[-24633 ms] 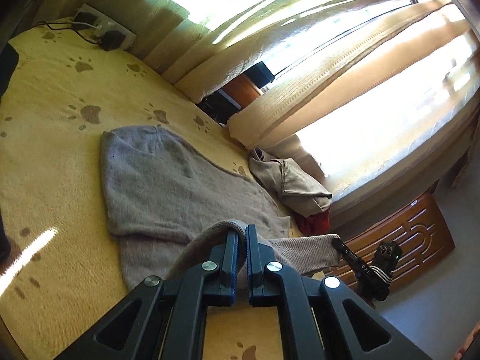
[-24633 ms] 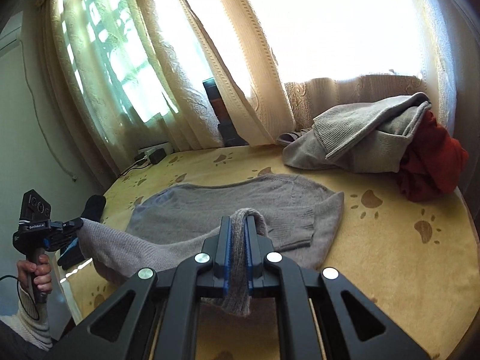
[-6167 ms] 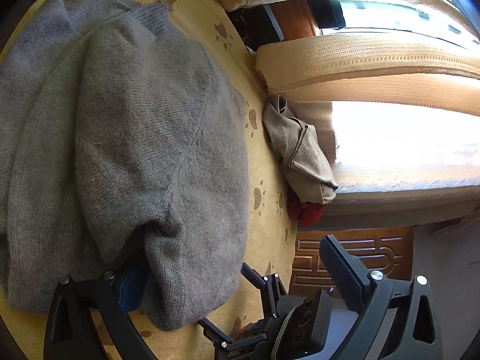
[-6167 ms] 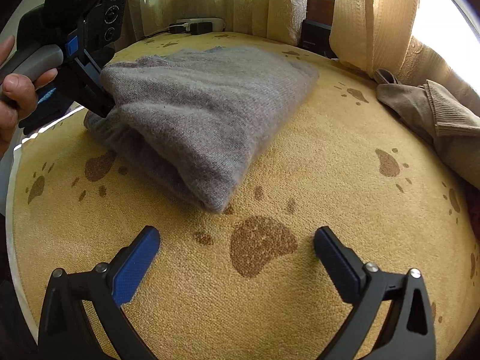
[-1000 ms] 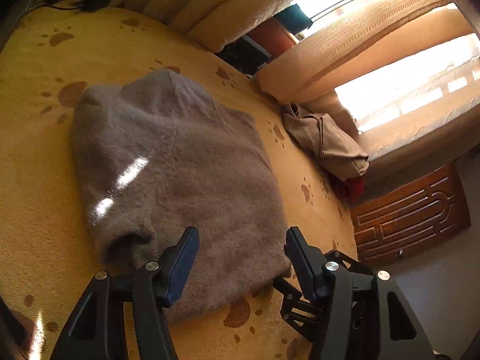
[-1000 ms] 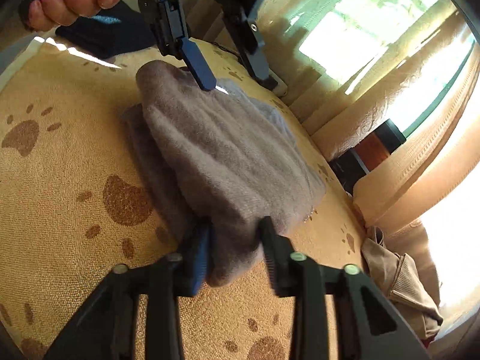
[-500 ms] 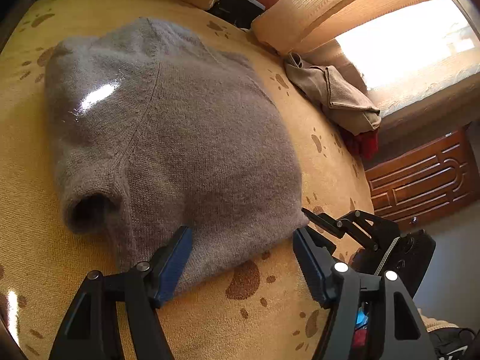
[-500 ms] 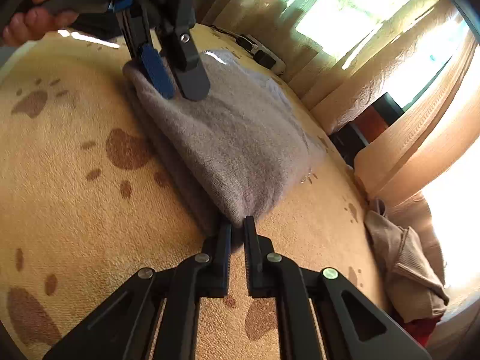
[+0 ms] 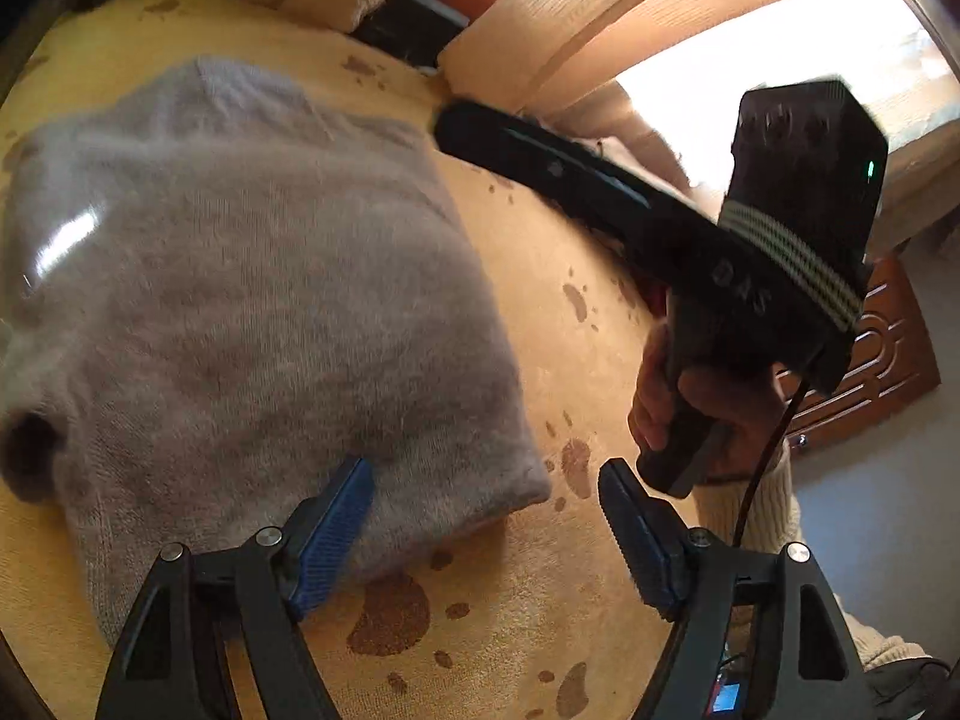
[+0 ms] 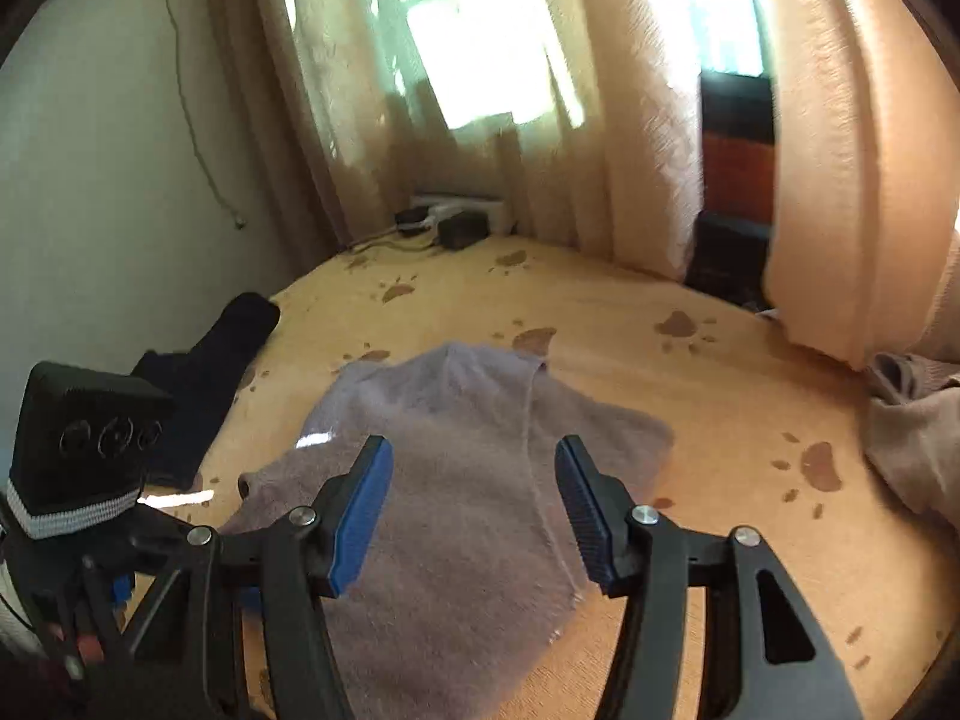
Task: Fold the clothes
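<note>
A folded grey sweater (image 9: 252, 312) lies flat on the yellow paw-print blanket (image 9: 540, 228). My left gripper (image 9: 486, 528) hovers over its near right corner, jaws opening. One blue pad is above the knit, the other is over bare blanket, and neither presses on it. My right gripper (image 10: 474, 480) hangs above the sweater (image 10: 480, 540), jaws opening, with nothing held between them. In the left wrist view the right gripper's black body (image 9: 750, 276), blurred, is held by a hand (image 9: 708, 408) right of the sweater. The left gripper's camera block (image 10: 78, 438) shows at lower left.
A tan garment pile (image 10: 912, 438) lies at the blanket's right edge. A dark cloth (image 10: 204, 372) lies along the left wall. A power strip with plugs (image 10: 456, 213) sits at the back under the curtains (image 10: 810, 150). A wooden panel (image 9: 888, 348) stands beyond the bed.
My right gripper let go of the sweater's corner, opened, rose and rolled upright. My left gripper's jaws widened and it shifted toward the sweater's near right corner.
</note>
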Demonstrator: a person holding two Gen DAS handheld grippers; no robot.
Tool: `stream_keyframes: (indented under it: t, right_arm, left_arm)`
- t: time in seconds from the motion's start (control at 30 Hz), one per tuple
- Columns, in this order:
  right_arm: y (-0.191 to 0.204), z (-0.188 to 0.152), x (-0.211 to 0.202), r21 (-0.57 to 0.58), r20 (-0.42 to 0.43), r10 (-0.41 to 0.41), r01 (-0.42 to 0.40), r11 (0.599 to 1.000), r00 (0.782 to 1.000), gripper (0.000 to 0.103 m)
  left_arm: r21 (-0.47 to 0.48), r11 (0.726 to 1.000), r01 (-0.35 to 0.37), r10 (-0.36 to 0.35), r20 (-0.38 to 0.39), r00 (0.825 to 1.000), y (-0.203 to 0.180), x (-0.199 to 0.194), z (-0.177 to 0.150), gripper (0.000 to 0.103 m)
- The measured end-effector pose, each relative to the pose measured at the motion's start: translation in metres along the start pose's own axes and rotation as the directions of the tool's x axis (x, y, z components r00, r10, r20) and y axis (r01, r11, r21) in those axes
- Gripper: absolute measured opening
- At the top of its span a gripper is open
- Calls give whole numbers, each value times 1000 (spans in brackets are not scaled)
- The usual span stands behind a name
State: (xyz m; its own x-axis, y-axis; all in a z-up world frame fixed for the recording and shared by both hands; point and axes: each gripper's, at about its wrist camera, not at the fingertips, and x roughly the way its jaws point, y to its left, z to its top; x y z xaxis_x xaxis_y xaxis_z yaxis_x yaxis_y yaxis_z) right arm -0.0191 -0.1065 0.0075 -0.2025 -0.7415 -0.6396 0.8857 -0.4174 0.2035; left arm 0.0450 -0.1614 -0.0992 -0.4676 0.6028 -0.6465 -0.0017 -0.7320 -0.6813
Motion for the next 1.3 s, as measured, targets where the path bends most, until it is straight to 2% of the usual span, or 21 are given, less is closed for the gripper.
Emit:
stream_keyframes:
  t: [0.07, 0.13, 0.23, 0.3, 0.37, 0.5, 0.57, 0.63, 0.7, 0.77, 0.87, 0.93, 1.03, 1.2, 1.3]
  right_arm:
    - [7, -2, 39, -43, -128, 54, -60, 997, 990, 60]
    - [8, -11, 68, -73, -206, 38, -54, 996, 978, 60]
    - [2, -9, 82, -85, -190, 17, -34, 996, 982, 61]
    - [-7, -4, 87, -38, -175, 15, -22, 999, 984, 61]
    - [-19, -1, 95, 1, -158, -12, 13, 1000, 987, 62]
    - [-21, 4, 101, -16, -139, -62, 61, 998, 988, 62]
    - [-16, 4, 99, -31, -133, -102, 99, 995, 986, 62]
    - [-22, 4, 85, 23, -95, -121, 123, 992, 988, 63]
    - [-40, 6, 63, 130, -34, -144, 147, 980, 989, 64]
    - [-58, 7, 49, 214, -23, -230, 230, 949, 973, 64]
    - [-68, 7, 47, 212, -70, -309, 317, 925, 948, 64]
    - [-65, 3, 56, 188, -108, -285, 301, 935, 952, 64]
    - [-61, -6, 75, 174, -151, -254, 278, 944, 955, 64]
    - [-68, -7, 86, 173, -139, -287, 309, 935, 948, 73]
    - [-69, -1, 93, 152, -148, -311, 332, 931, 939, 79]
  left_arm:
    - [20, 1000, -2, 1, 35, 999, 1, 1, -4, 79]
    - [27, 1000, 1, -2, 50, 999, 3, 0, -7, 80]
    - [79, 997, -26, 20, 67, 998, -1, 1, -12, 80]
    - [108, 992, -59, 52, 66, 996, -6, 3, -13, 80]
    - [105, 993, -58, 51, 67, 996, -6, 3, -11, 81]
    - [46, 999, 6, -9, 65, 998, 5, -4, -5, 81]
    - [-32, 997, 63, -61, 56, 997, 13, -14, 3, 82]
    - [-57, 993, 100, -94, 100, 991, 14, -34, 16, 82]
    - [-27, 998, 53, -47, 189, 981, 8, -59, 36, 82]
    - [-8, 1000, -3, 5, 282, 959, 2, -78, 62, 82]
    - [-18, 996, -92, 92, 364, 927, 6, -81, 109, 82]
    - [-70, 990, -123, 140, 342, 929, 20, -64, 135, 82]
    - [-159, 975, -153, 194, 283, 939, 41, -27, 145, 82]
    - [-200, 967, -156, 208, 275, 938, 73, -1, 138, 83]
    - [-196, 967, -163, 212, 266, 940, 71, -1, 138, 83]
